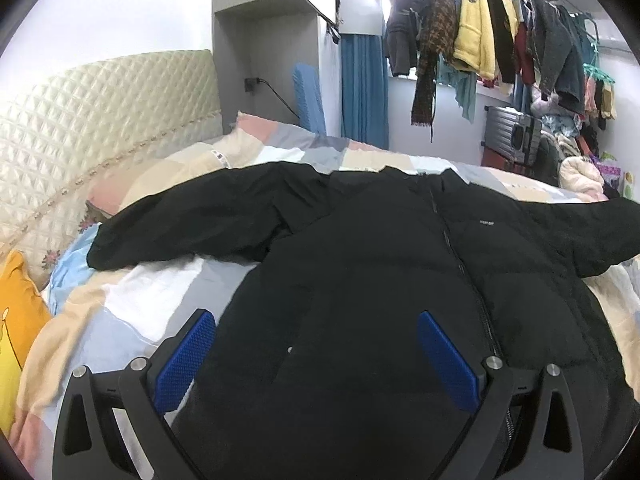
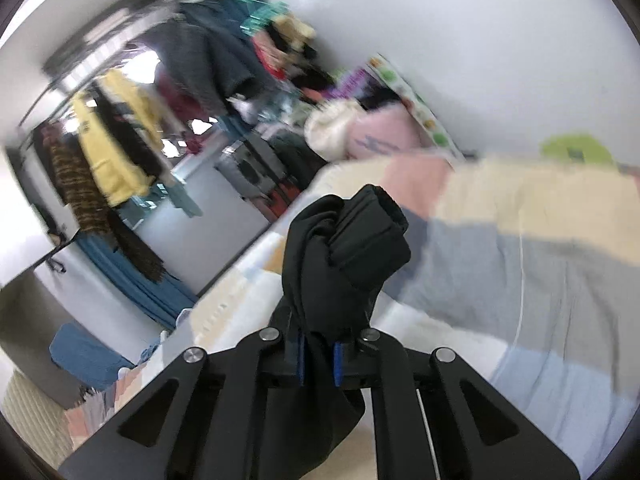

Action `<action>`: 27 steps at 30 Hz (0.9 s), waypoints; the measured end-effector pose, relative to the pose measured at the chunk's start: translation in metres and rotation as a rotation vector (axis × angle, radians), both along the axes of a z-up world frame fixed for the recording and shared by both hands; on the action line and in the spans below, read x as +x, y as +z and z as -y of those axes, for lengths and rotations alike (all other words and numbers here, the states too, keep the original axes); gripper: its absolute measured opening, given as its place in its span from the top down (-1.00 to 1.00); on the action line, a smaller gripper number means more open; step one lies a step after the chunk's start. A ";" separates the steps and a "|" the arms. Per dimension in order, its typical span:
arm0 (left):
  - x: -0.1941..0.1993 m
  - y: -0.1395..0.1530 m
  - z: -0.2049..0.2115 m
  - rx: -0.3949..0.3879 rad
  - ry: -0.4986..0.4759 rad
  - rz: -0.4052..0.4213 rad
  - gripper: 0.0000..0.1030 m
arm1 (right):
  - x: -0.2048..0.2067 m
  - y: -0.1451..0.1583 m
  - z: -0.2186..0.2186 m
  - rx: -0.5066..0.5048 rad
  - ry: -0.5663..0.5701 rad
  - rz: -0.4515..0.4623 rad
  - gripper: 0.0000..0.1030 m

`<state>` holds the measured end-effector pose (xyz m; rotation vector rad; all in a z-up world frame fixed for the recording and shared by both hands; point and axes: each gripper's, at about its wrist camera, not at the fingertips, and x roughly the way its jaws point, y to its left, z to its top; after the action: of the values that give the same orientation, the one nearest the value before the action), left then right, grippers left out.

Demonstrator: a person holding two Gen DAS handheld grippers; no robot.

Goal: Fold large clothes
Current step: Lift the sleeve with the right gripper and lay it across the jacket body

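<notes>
Black puffer jacket lies front-up on bed, collar at 12 o'clock, hem at 6; long axis follows zipper. Looks bulky, soft, probably slippery; grab cuffs or hem. Left gripper jaws wide above hem. Right gripper jaws clamped on sleeve cuff.

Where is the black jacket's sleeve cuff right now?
Right wrist view, centre: the sleeve cuff is pinched in the right gripper, raised above the patchwork quilt.
</notes>
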<state>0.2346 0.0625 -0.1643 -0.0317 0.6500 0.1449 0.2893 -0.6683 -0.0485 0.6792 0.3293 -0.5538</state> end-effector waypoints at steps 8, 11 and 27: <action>-0.017 0.017 -0.013 -0.025 -0.017 0.051 -0.99 | 0.033 0.120 -0.134 -0.277 0.143 0.050 0.81; -0.021 0.021 -0.014 -0.035 -0.027 0.066 -0.99 | 0.044 0.151 -0.200 -0.382 0.215 0.090 0.81; -0.040 0.024 -0.044 -0.072 -0.037 0.112 -0.99 | 0.092 0.107 -0.516 -0.604 0.694 0.129 0.81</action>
<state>0.1950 0.1069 -0.1399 -0.0962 0.5432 0.0834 0.3813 -0.1525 0.0589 -0.0073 0.2372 0.0690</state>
